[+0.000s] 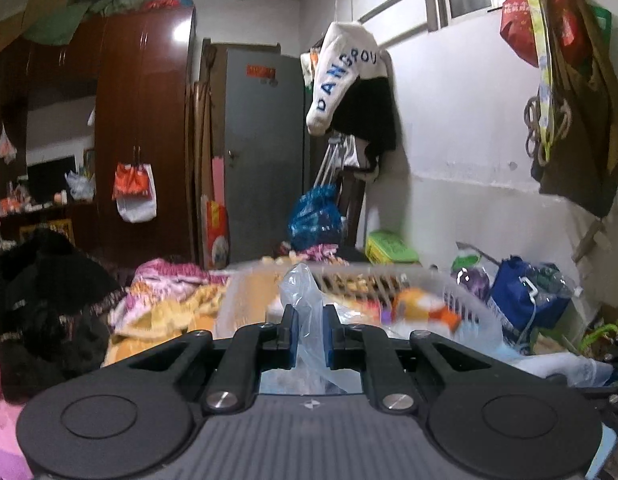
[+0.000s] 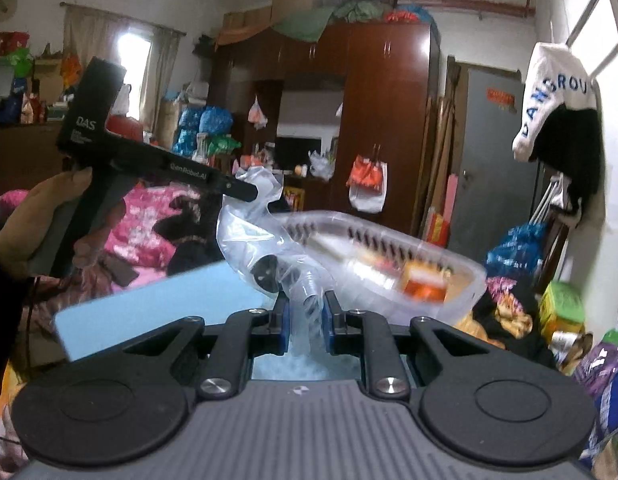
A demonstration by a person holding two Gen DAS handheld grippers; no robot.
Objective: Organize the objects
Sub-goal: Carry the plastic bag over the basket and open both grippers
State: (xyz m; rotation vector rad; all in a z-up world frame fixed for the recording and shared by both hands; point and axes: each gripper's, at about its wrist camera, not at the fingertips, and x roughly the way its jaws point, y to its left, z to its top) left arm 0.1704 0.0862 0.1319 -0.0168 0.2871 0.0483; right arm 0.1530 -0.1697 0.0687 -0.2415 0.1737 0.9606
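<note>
A clear plastic bag [image 2: 253, 236] with a dark round object and small plastic cups inside hangs between both grippers. My left gripper [image 1: 311, 330] is shut on one part of the bag [image 1: 305, 300]; in the right wrist view its fingertips [image 2: 245, 192] pinch the bag's top. My right gripper [image 2: 307, 320] is shut on the bag's lower part. Behind the bag, a translucent slotted basket [image 2: 465, 276] holds orange and yellow items; it also shows in the left wrist view [image 1: 465, 304], blurred.
A light blue board [image 2: 149, 308] lies below the bag. Pink bedding and dark clothes [image 2: 157, 232] are at the left. A dark wardrobe [image 2: 389, 120], grey door [image 1: 265, 152], hanging clothes [image 1: 349, 80] and bags along the right wall [image 1: 525, 296] surround the space.
</note>
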